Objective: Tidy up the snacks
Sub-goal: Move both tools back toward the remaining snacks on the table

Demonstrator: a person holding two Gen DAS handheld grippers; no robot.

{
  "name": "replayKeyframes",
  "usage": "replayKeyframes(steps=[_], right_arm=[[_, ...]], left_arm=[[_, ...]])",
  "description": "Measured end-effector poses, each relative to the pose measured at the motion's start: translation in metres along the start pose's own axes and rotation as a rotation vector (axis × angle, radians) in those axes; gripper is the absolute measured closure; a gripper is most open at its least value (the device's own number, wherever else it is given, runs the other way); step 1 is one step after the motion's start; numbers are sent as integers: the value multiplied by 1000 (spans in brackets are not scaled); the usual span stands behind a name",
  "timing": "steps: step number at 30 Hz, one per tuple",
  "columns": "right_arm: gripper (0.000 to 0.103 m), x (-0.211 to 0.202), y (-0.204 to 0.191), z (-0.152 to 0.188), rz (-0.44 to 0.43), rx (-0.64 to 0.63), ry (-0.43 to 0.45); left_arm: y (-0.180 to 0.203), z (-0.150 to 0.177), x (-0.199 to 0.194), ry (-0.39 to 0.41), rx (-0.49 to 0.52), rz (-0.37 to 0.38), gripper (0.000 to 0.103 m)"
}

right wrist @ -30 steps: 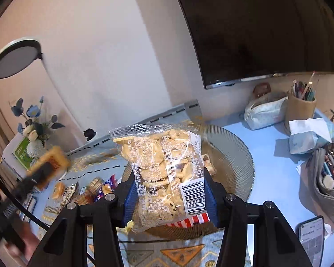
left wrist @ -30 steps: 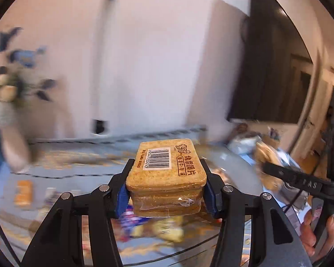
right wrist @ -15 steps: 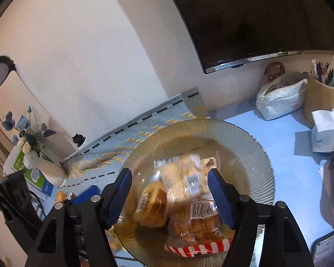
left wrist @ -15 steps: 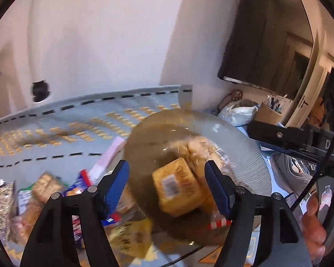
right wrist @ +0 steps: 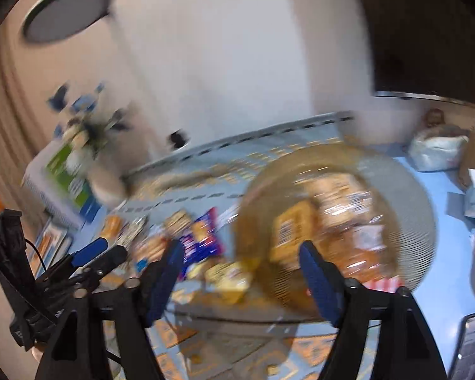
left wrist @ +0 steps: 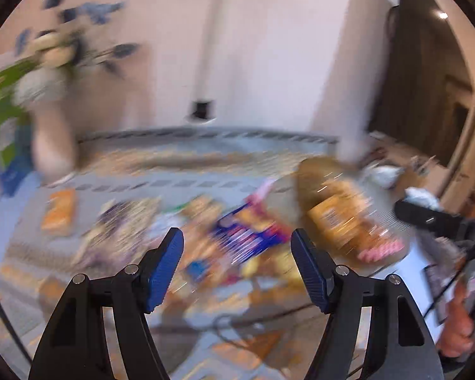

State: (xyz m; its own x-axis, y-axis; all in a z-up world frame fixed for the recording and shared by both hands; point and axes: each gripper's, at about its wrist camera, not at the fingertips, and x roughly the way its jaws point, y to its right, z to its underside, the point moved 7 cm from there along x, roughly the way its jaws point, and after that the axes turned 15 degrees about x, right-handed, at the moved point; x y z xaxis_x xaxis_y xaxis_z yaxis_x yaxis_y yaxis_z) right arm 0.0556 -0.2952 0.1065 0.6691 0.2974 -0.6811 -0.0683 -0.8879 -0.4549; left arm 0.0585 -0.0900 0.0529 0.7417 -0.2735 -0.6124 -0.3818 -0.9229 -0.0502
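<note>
Both views are motion-blurred. A ribbed glass plate (right wrist: 408, 190) holds a tan biscuit pack (right wrist: 293, 229) and a clear bag of small crackers (right wrist: 348, 209). The plate also shows in the left wrist view (left wrist: 288, 202), at the right, with the biscuit pack (left wrist: 332, 218) on it. Several loose snack packs, one blue and purple (left wrist: 243, 237), lie on the patterned cloth left of the plate. My left gripper (left wrist: 237, 266) is open and empty above these snacks. My right gripper (right wrist: 240, 278) is open and empty over the plate's left edge.
A vase of blue and white flowers (left wrist: 50, 104) stands at the back left beside a green box (right wrist: 69, 177). A white pouch (right wrist: 437, 152), a tissue pack and a phone (right wrist: 471, 342) sit to the right. A dark screen hangs on the wall.
Both grippers have let go of their packs, which now lie on the plate. Both have since swung left, away from the plate and toward the loose snacks.
</note>
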Motion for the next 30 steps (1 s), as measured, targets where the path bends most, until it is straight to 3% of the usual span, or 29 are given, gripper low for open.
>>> replayKeyframes(steps=[5, 11, 17, 30], right_arm=[[22, 29, -54, 54, -29, -149, -27], [22, 72, -66, 100, -26, -232, -5], [22, 98, -52, 113, 29, -234, -22], [21, 93, -57, 118, 61, -285, 38]], left_arm=[[-37, 45, -12, -47, -3, -144, 34], [-92, 81, -10, -111, -68, -249, 34], [-112, 103, 0, -141, -166, -239, 34], [-109, 102, -3, -123, -165, -241, 34]])
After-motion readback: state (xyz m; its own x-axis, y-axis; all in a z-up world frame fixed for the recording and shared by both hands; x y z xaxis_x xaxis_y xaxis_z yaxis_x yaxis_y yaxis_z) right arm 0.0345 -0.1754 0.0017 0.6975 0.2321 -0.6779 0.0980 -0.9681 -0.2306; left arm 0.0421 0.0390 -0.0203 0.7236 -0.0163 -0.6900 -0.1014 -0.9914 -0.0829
